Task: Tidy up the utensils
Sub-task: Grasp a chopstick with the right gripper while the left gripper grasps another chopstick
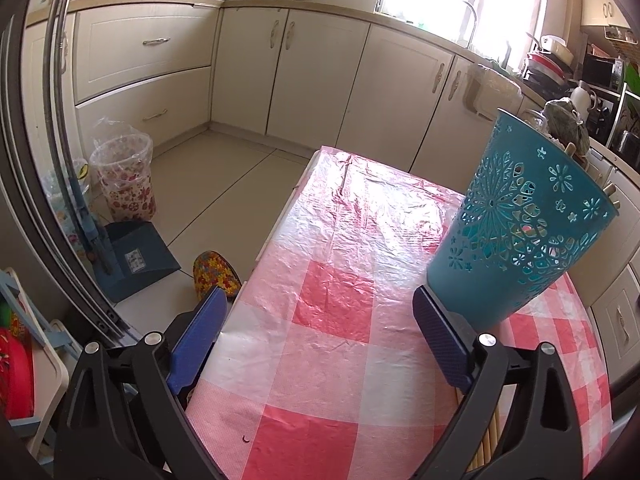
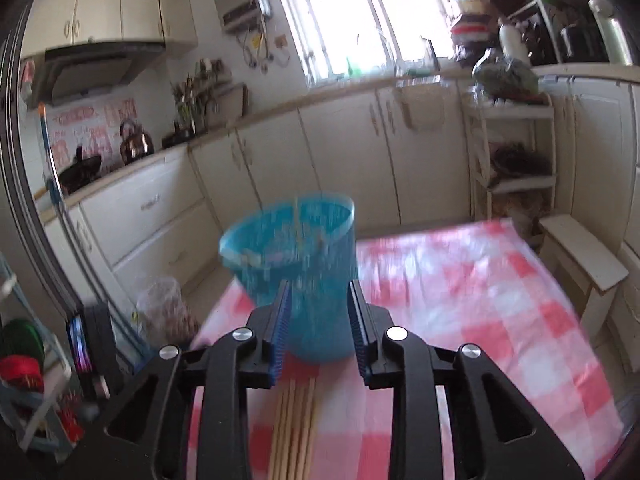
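A teal cut-out utensil holder [image 1: 520, 232] stands on the pink checked tablecloth [image 1: 320, 320], with wooden chopstick tips [image 1: 612, 196] poking over its rim. My left gripper [image 1: 320, 296] hangs open and wide over the cloth, its right finger [image 1: 440, 340] close beside the holder's base, nothing between the pads. In the blurred right wrist view the holder [image 2: 296, 248] is straight ahead, and my right gripper [image 2: 319, 285] is partly open just in front of it with nothing between its fingers. A bundle of wooden chopsticks [image 2: 296, 420] lies on the cloth under the right gripper; the bundle [image 1: 486, 440] also shows in the left wrist view.
Cream kitchen cabinets [image 1: 280, 80] line the far wall. On the floor to the left are a floral waste bin [image 1: 124, 184], a blue dustpan [image 1: 132, 256] and a patterned slipper [image 1: 214, 272]. A white stool [image 2: 580, 256] and a shelf rack [image 2: 516, 140] stand right of the table.
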Action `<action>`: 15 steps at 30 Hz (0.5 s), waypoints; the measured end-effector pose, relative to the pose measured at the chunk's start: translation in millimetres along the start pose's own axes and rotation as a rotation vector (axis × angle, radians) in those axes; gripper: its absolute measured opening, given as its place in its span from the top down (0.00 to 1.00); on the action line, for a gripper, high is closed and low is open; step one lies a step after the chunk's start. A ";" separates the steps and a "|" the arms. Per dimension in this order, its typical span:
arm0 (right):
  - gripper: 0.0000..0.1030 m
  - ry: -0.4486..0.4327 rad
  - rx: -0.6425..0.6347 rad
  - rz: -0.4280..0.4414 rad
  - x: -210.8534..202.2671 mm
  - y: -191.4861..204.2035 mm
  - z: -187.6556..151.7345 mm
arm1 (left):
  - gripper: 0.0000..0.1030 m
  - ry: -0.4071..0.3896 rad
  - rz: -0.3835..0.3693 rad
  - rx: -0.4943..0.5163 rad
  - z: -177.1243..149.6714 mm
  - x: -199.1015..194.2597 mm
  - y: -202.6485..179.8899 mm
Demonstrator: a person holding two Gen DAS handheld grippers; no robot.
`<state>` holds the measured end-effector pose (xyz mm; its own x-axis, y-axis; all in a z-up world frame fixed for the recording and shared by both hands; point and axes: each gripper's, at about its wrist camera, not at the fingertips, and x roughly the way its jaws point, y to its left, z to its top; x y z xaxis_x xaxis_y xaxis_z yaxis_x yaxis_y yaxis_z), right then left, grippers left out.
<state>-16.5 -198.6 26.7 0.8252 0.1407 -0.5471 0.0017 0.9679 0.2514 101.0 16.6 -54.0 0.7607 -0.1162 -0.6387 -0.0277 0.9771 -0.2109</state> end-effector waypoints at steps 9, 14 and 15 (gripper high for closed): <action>0.86 0.280 -0.049 -0.025 67.5 13.4 -41.6 | 0.11 0.010 0.005 -0.004 0.4 2.1 1.4; 0.86 0.289 -0.095 -0.051 67.7 18.8 -51.4 | 0.10 0.009 0.000 -0.003 -0.1 1.9 1.4; 0.86 0.291 -0.091 -0.054 68.0 17.3 -51.1 | 0.10 0.008 -0.001 -0.003 -0.5 2.0 1.6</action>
<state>10.7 -161.6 -47.0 0.6287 0.1293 -0.7668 -0.0205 0.9885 0.1499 102.2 17.8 -56.0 0.7553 -0.1185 -0.6445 -0.0293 0.9764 -0.2139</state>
